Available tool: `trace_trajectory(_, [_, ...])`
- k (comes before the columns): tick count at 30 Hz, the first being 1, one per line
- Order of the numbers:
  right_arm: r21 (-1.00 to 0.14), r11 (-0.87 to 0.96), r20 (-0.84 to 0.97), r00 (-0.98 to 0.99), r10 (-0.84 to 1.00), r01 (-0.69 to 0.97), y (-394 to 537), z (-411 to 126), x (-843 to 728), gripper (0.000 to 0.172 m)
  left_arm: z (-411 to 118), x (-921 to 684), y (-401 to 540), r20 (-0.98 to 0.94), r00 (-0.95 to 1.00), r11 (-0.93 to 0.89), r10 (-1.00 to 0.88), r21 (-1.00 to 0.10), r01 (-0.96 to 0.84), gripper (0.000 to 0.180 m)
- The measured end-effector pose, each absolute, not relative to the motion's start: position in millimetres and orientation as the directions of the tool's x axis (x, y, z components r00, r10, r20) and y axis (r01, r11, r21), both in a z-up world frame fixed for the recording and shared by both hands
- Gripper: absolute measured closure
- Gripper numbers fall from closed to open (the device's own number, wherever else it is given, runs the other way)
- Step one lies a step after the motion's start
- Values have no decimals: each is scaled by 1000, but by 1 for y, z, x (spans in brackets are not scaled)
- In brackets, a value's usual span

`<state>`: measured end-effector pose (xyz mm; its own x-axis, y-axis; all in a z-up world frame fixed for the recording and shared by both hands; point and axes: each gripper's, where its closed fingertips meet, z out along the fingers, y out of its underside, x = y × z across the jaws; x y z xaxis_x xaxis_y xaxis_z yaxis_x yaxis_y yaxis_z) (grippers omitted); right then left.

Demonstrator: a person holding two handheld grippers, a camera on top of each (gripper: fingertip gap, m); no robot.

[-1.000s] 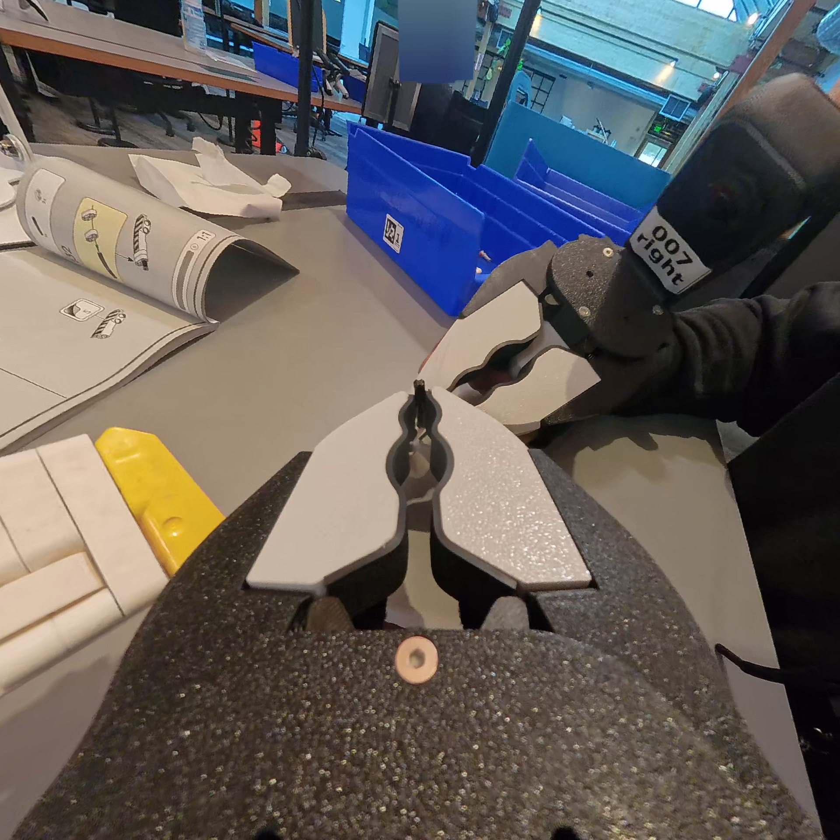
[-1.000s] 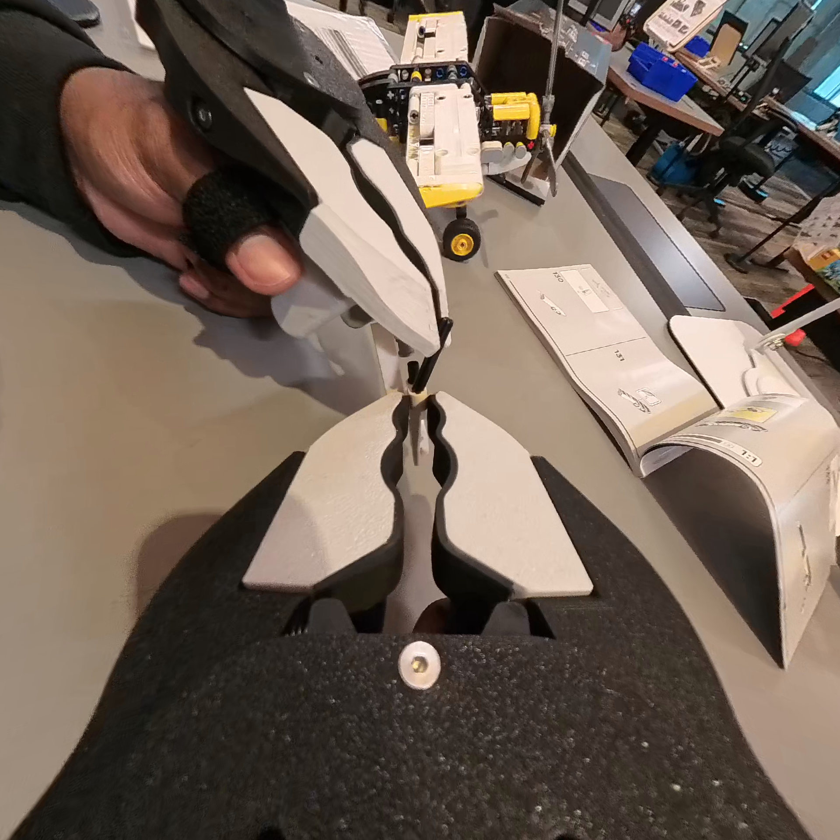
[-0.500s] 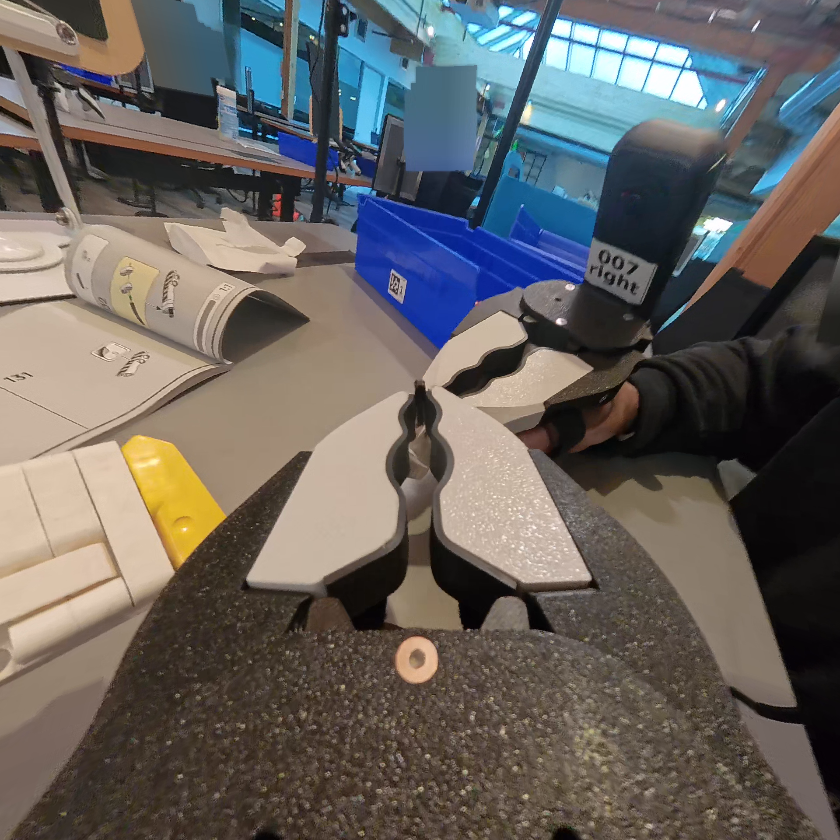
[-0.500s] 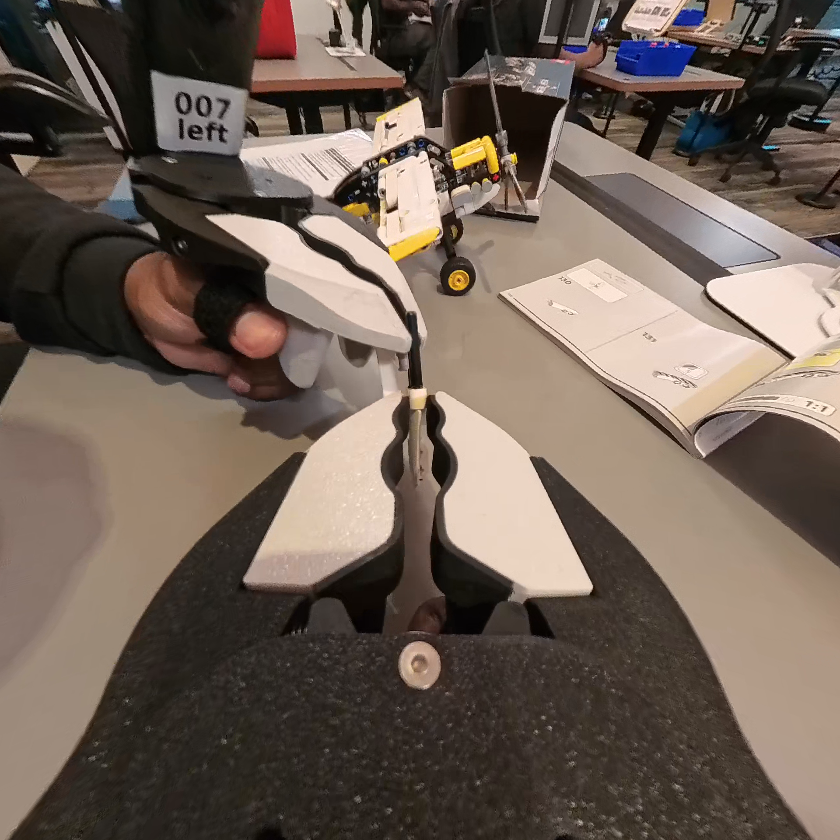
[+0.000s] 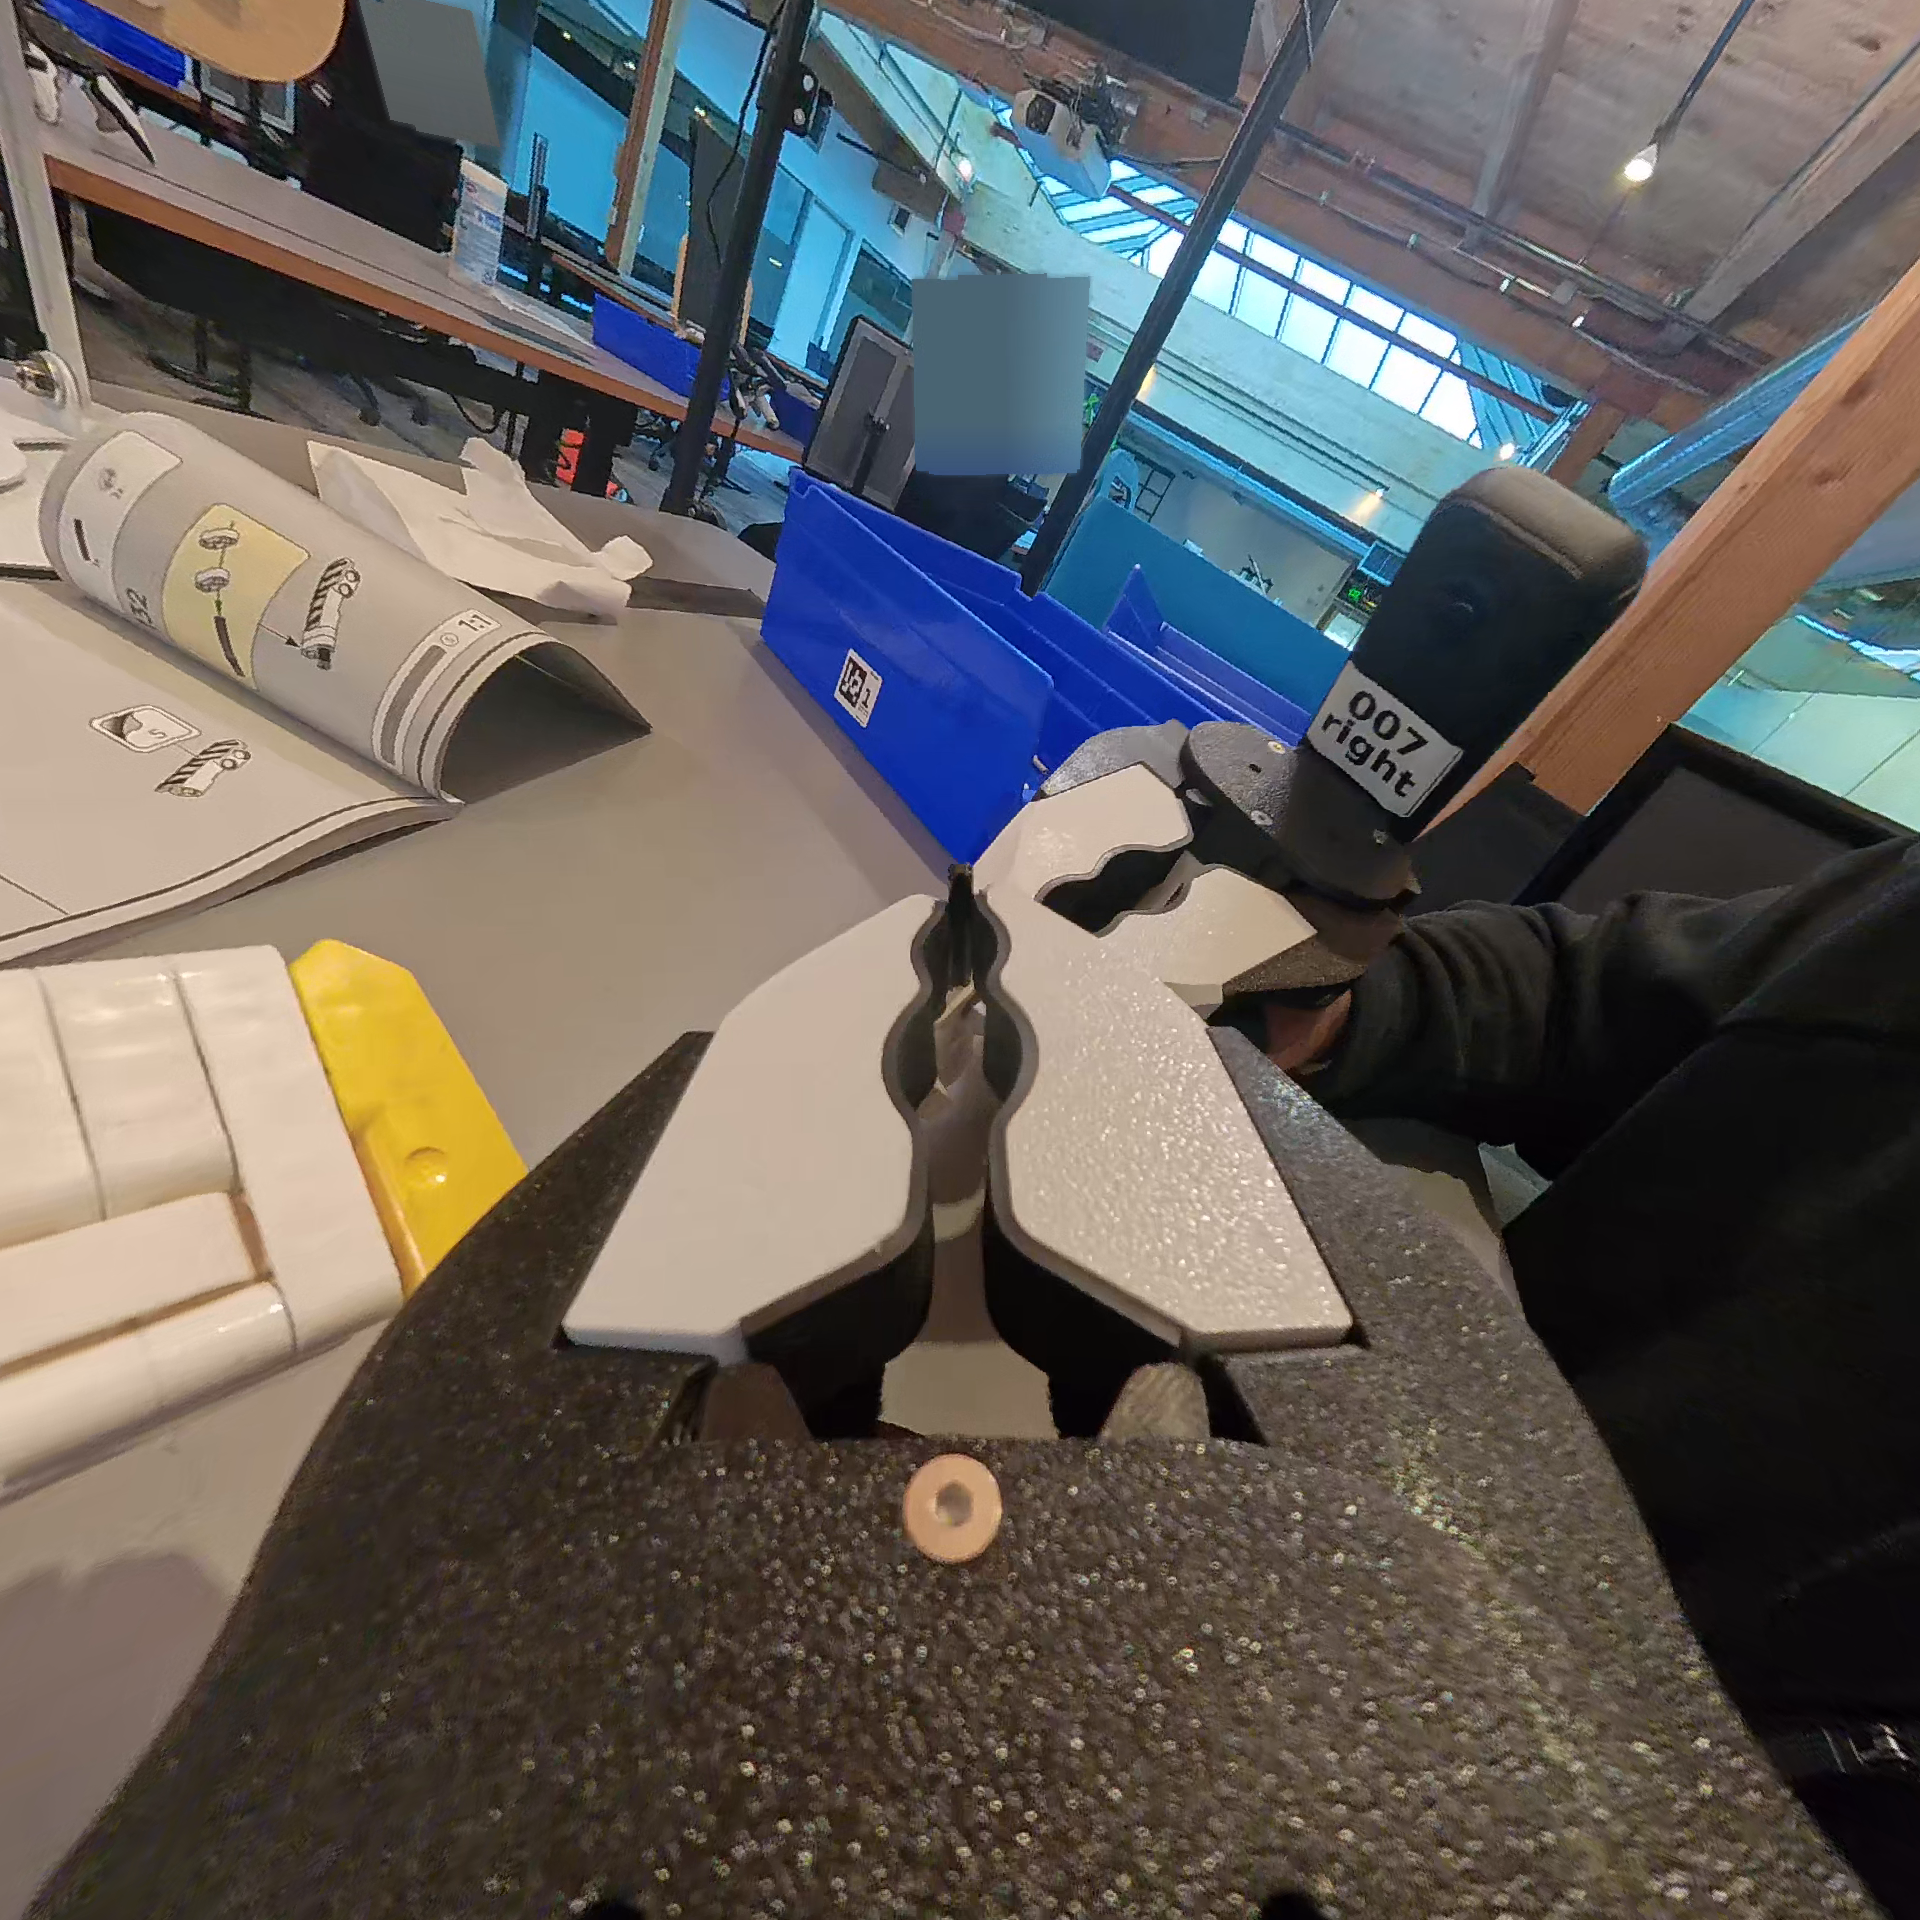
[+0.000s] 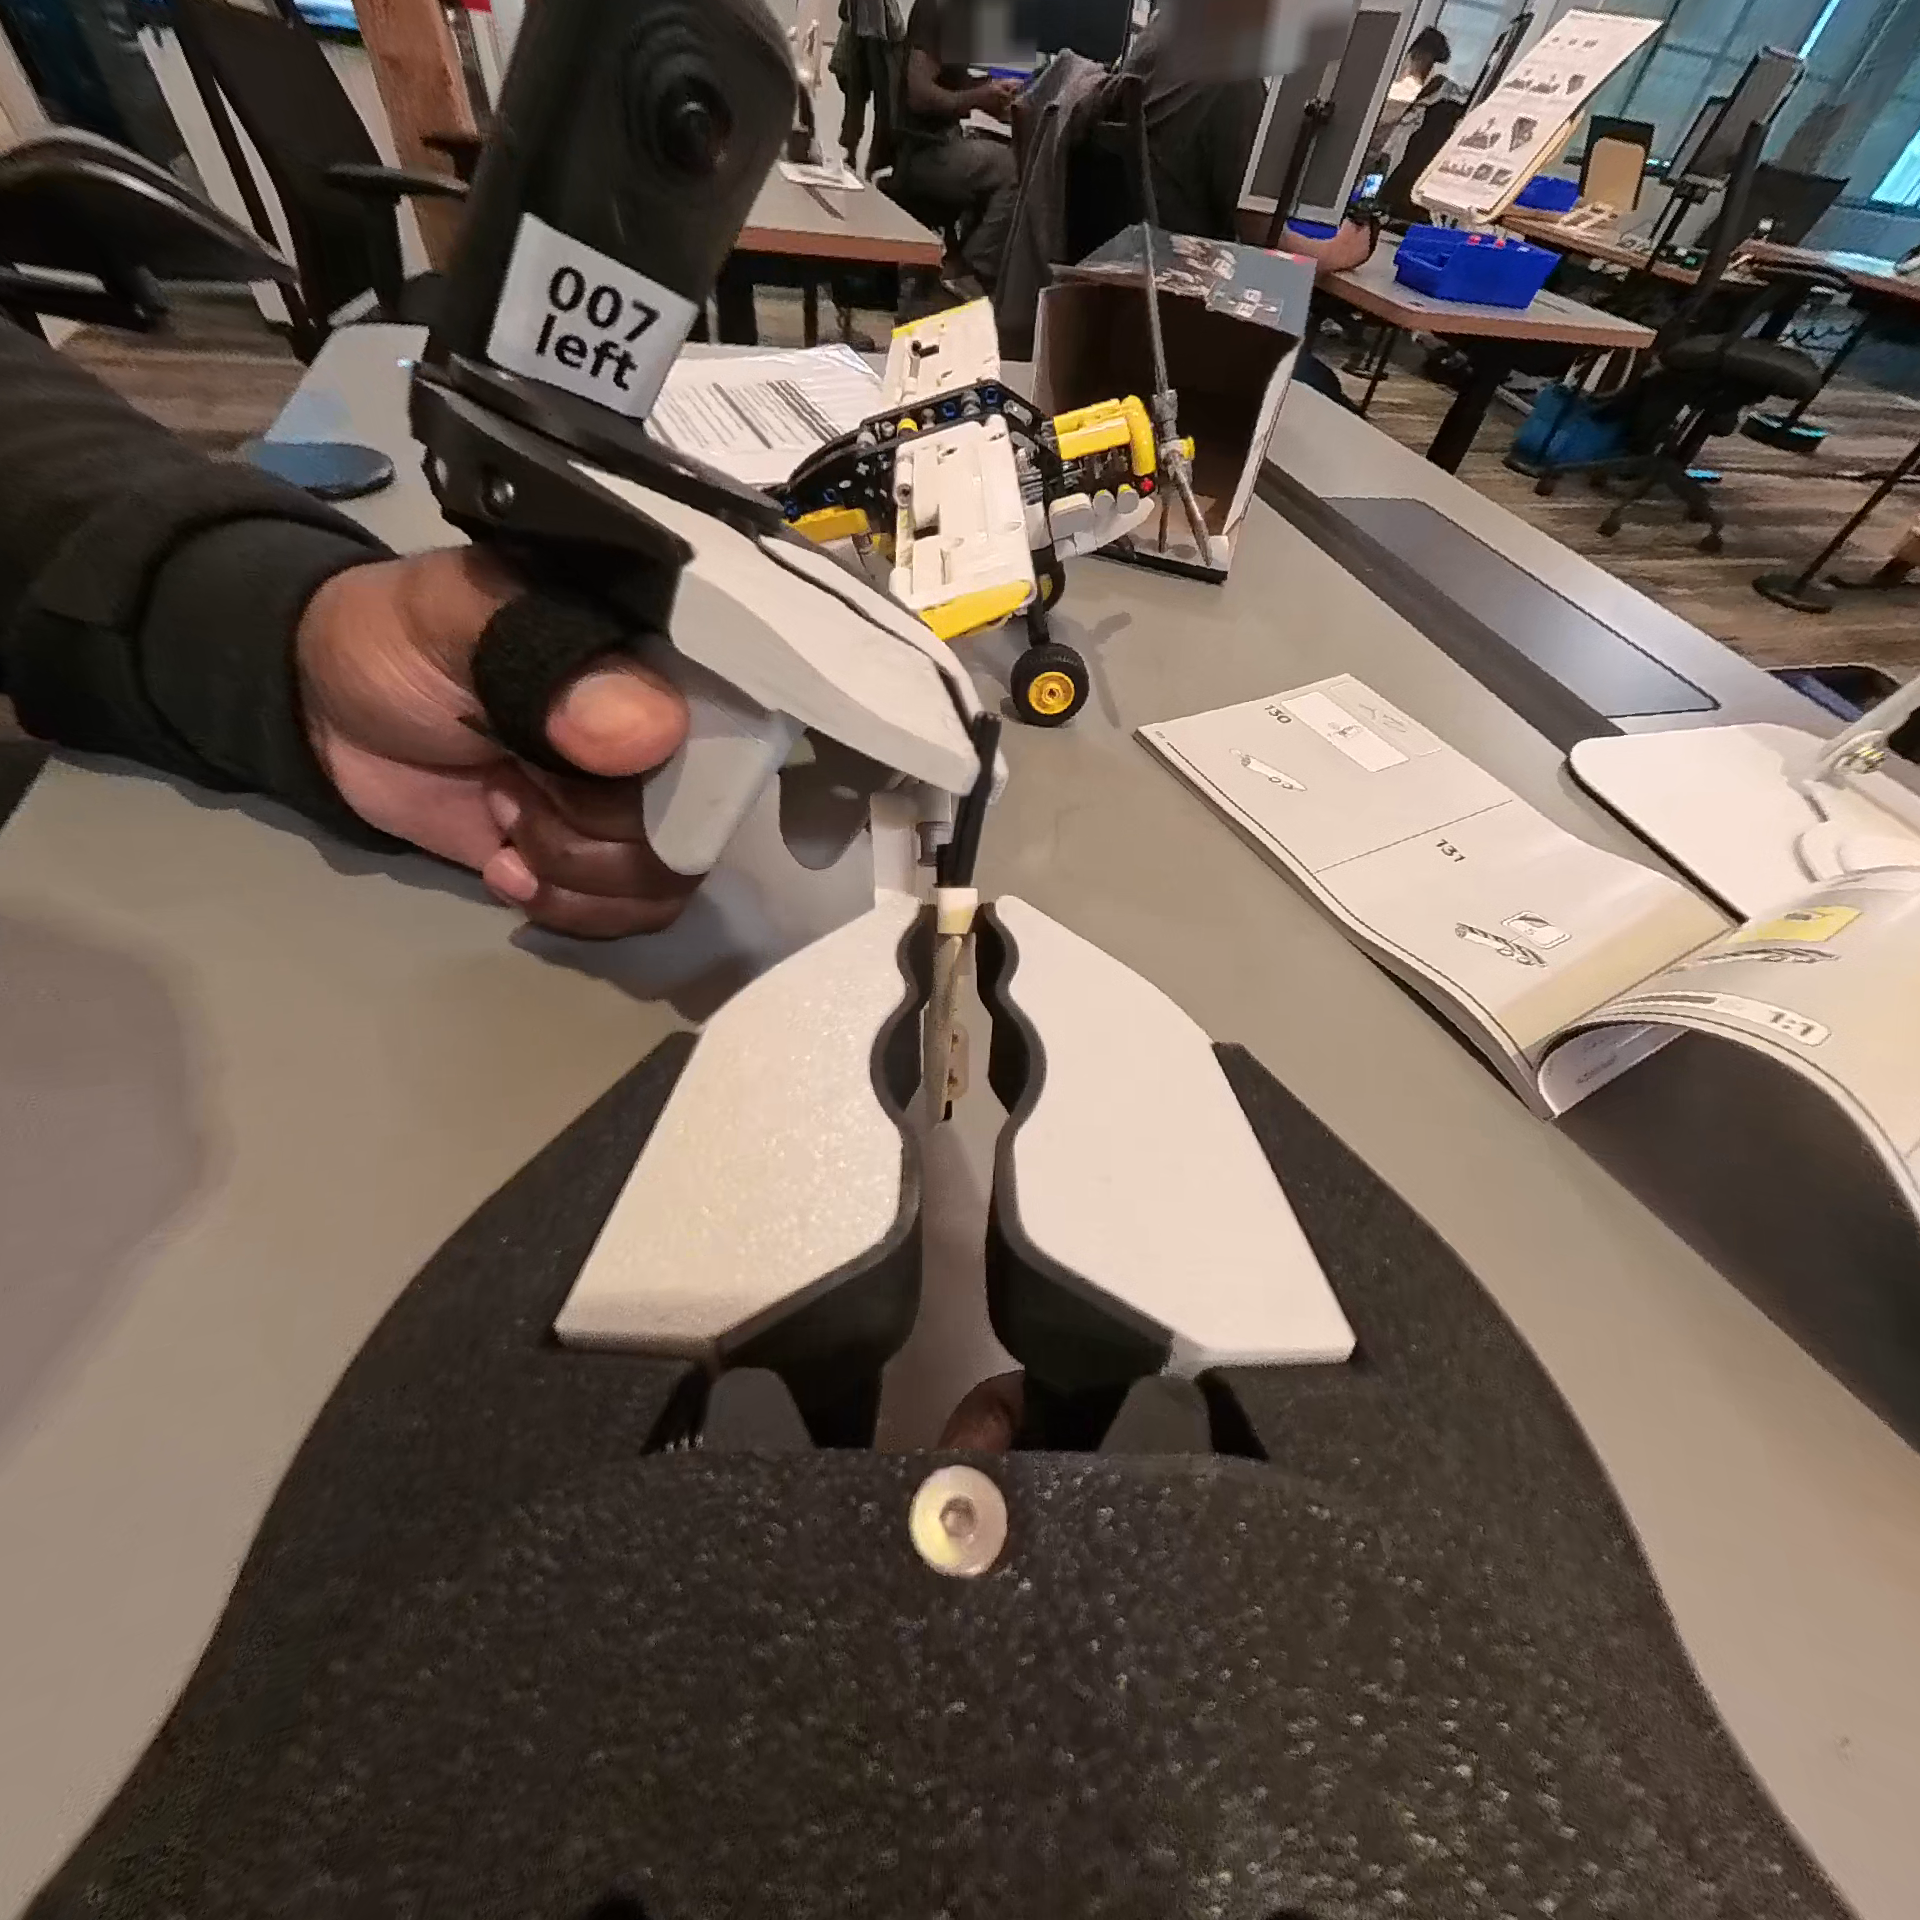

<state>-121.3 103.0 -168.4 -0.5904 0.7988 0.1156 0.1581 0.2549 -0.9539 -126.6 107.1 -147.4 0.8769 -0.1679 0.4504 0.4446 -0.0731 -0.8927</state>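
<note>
My left gripper (image 5: 961,920) is shut on a thin black rod (image 5: 961,904) that sticks out past its fingertips. In the right wrist view the left gripper (image 6: 977,764) comes in from the upper left, held by a hand. The black rod (image 6: 971,800) runs down from its tips to a small white sleeve (image 6: 954,906). My right gripper (image 6: 956,930) is shut on that white sleeve and on the tan strip (image 6: 948,1023) below it, which lies between the fingers. In the left wrist view the right gripper (image 5: 1013,883) sits tip to tip with mine.
A white and yellow brick-built plane (image 6: 966,499) stands behind, its wing by my left gripper (image 5: 187,1143). An open instruction booklet (image 6: 1455,883) lies on the grey table (image 5: 582,894). Blue bins (image 5: 935,707), crumpled paper (image 5: 488,520) and a cardboard box (image 6: 1164,395) stand farther back. The grippers are tip to tip, or close to it.
Both grippers have tilted upward and stayed tip to tip. The black rod stays in the left grasp and the white sleeve in the right; the rod went from slanted to nearly upright.
</note>
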Motion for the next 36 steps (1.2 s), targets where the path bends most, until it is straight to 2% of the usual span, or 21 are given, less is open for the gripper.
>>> trace_trajectory(15, [-933,320,165,-591,790,166,102,-173,-121,165,-152,-123,108,414,896,-106,-161,-910,401,177])
trace_trajectory(21, [-959,243,120,-564,817,148,104,-163,-121,165,-145,-123,106,392,903,-57,-173,-920,388,177])
trace_trajectory(36, [-982,179,109,-599,793,58,101,-147,-113,165,-133,-116,103,515,797,-39,-316,-846,532,177])
